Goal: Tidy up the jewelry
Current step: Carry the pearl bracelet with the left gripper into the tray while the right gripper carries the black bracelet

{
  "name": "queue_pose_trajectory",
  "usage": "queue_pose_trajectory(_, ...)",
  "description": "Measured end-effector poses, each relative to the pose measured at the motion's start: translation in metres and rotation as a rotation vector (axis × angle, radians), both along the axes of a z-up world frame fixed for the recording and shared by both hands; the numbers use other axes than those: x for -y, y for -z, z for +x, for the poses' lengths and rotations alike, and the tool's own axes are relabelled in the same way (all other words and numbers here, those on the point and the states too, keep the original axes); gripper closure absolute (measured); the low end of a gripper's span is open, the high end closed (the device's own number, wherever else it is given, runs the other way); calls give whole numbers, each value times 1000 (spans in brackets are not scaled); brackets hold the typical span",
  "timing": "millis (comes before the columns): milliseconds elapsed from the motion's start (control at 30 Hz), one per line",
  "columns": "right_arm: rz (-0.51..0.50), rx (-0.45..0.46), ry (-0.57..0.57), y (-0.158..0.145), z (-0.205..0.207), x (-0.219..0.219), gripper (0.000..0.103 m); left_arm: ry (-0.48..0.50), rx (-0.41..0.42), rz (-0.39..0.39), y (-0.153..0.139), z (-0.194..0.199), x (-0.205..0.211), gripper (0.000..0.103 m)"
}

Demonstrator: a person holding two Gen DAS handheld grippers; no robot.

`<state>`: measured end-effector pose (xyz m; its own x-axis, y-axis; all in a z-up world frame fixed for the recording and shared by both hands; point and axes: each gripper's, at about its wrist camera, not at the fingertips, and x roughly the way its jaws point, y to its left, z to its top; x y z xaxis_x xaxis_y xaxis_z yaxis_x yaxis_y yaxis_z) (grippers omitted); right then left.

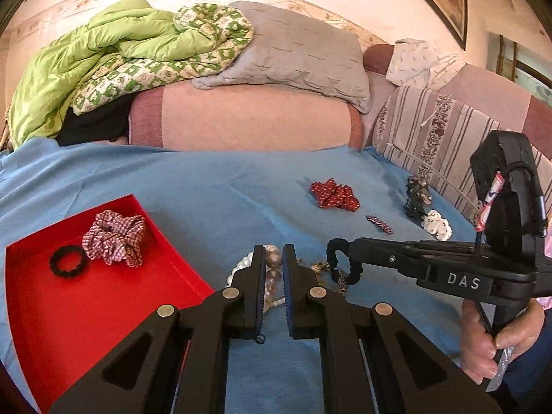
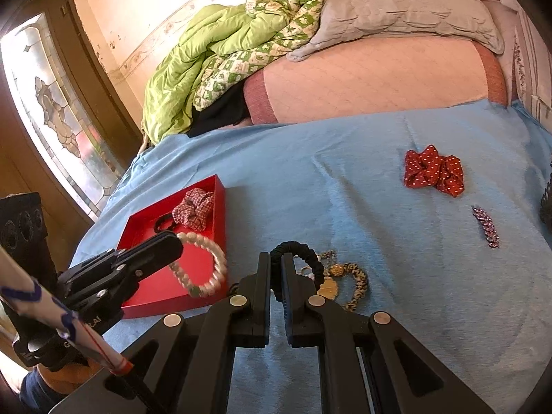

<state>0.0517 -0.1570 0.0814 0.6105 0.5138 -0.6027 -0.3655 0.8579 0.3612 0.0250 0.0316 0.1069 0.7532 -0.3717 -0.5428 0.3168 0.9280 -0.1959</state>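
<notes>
Left tongs [image 1: 274,265] are filling the bottom of the left wrist view, jaws nearly together and pinching a pearl bracelet [image 1: 272,276]; beads are showing in the narrow gap and spilling out to the left side. From the right wrist view, the same bracelet [image 2: 203,265] is hanging as an open loop from the left tongs' tips [image 2: 177,241], sitting over the near right corner of the red tray [image 2: 165,289].

Right tongs [image 2: 274,269] are also nearly closed, gripping a black hair tie [image 2: 300,255] that is arching up and to the right of the tips. In the left view that hair tie [image 1: 345,262] is dangling off the right tongs [image 1: 339,250] at mid right, with a hand [image 1: 496,341] on the handle below.

Tray [image 1: 45,296] is lying at lower left of the left view, on the blue bedsheet [image 1: 214,193]. Already inside: a checked scrunchie [image 1: 115,238] and a black ring-shaped tie [image 1: 67,260], touching each other near the far corner.

Key relation: the tray is lying left of both tongs, and the left hand is clearly the nearer. Judging by the right view, the bracelet is already hanging above the tray's near edge, so its drop needs only a short move leftward. The right hand would have to cross further.

Still loose on the sheet: red dotted scrunchie [image 2: 434,170], sparkly clip [image 2: 486,227], leopard-print tie [image 2: 357,284] just beside a gold pendant [image 2: 327,288].
</notes>
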Motion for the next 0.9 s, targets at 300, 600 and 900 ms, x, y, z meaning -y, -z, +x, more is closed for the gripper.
queue_pose_trajectory(300,-8,13,-24,-4,-7,-19,96,-40,-1,-4,-2,-4,-17,94)
queue_pose_trajectory(600,-14,17,-38,-4,-10,-41,96,-94,-5,-22,-6,-7,-45,94)
queue_pose_trajectory(900,8,2,-57,-11,-21,-65,96,-149,-30,-22,-3,-11,-75,94)
